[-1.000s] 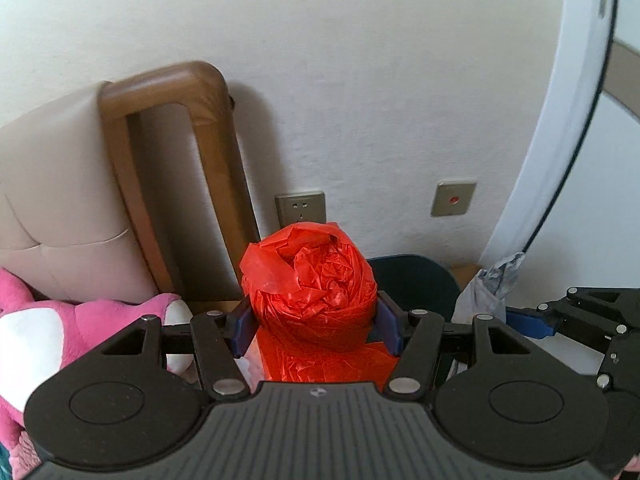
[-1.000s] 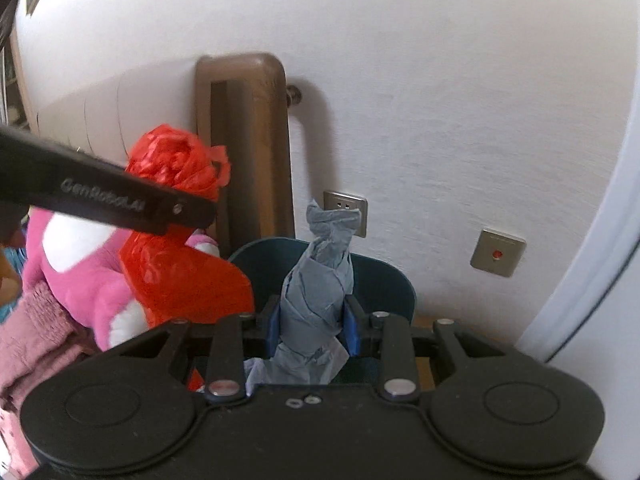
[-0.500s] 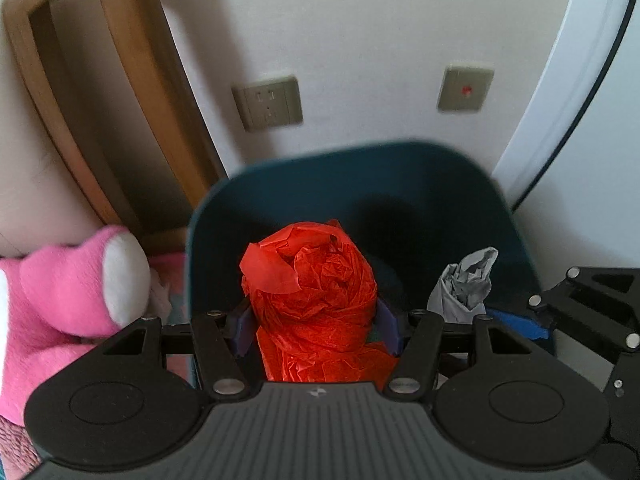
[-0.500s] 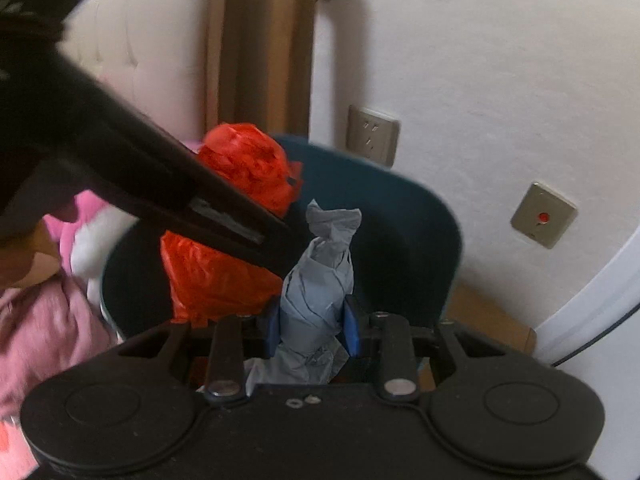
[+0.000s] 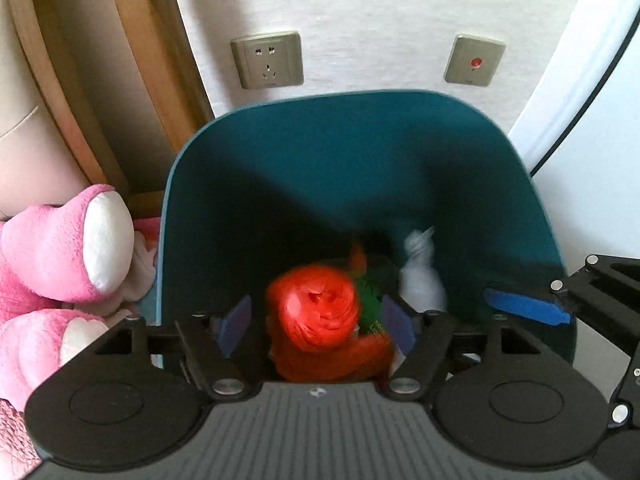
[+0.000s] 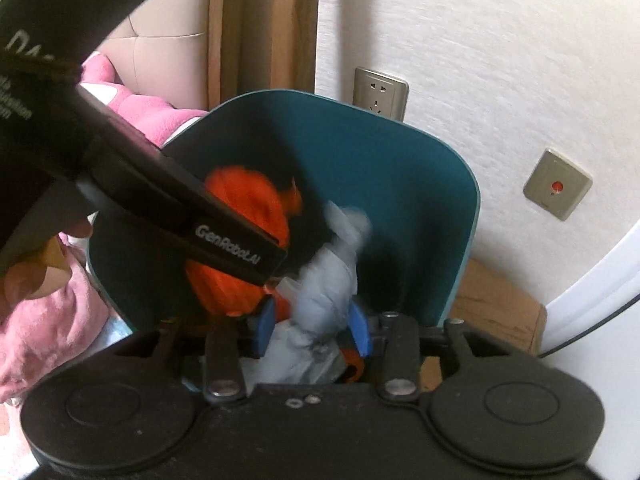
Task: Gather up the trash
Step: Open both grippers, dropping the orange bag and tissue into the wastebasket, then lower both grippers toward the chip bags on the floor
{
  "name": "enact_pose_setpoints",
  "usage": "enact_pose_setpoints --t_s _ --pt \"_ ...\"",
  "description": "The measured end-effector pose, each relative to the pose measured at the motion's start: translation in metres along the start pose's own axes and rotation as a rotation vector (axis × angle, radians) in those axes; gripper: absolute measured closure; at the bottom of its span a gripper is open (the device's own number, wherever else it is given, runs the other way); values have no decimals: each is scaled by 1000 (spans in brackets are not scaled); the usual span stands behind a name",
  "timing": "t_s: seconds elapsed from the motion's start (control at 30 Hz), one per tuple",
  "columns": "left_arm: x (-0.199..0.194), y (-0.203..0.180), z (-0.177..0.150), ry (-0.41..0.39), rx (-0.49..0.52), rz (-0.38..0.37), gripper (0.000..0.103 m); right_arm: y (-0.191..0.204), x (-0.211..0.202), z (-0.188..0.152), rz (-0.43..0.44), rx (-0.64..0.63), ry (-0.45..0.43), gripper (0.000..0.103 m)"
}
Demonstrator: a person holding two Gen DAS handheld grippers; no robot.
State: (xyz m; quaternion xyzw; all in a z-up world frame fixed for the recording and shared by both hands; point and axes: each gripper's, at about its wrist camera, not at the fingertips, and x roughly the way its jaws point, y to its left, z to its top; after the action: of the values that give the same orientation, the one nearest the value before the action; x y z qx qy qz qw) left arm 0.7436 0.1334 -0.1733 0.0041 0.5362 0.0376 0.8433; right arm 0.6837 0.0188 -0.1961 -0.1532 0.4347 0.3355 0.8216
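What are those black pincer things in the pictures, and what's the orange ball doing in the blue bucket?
A person holds two grabbing tools, each with a camera looking along its fingers. One picture is from the left gripper, one from the right gripper. Both hang over a teal trash bin by the wall. The left gripper's jaws have just been opening, so the crumpled orange bag is blurred, dropping free. The right gripper's jaws have opened too, around the grey paper wad. A pink plush toy sits beside the bin.

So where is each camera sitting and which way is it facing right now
Left wrist: on the left gripper, looking steeply down into the teal bin; its own fingers show, open around the red bag.
Right wrist: on the right gripper, facing the same way; its fingers flank the grey bag.
Shared: bin, both bags, wall socket.
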Motion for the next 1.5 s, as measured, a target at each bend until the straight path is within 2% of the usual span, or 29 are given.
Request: enact_pose_setpoints --t_s 0.17,0.43,0.7,1.03,1.23,1.3,1.33,1.5 --pt "-19 2 -5 -32 -11 4 29 2 -11 -2 12 0 -19 54" --pt "-71 11 -21 -117 -28 -1 29 5 -49 -2 18 53 -69 52" --pt "-125 21 -51 -208 -22 -31 29 20 -94 -6 -10 114 -128 51" --pt "-197 42 -113 -310 0 -69 29 57 -144 -27 -36 210 -213 48" --pt "-231 56 -155 -344 15 -84 29 90 -175 -44 -37 231 -258 41" --pt "-239 61 -168 -350 17 -90 23 100 -184 -50 -42 239 -271 39" --pt "-243 63 -174 -354 18 -95 23 105 -188 -54 -42 244 -275 39" --pt "-253 71 -202 -366 17 -117 23 124 -204 -69 -46 272 -277 28"
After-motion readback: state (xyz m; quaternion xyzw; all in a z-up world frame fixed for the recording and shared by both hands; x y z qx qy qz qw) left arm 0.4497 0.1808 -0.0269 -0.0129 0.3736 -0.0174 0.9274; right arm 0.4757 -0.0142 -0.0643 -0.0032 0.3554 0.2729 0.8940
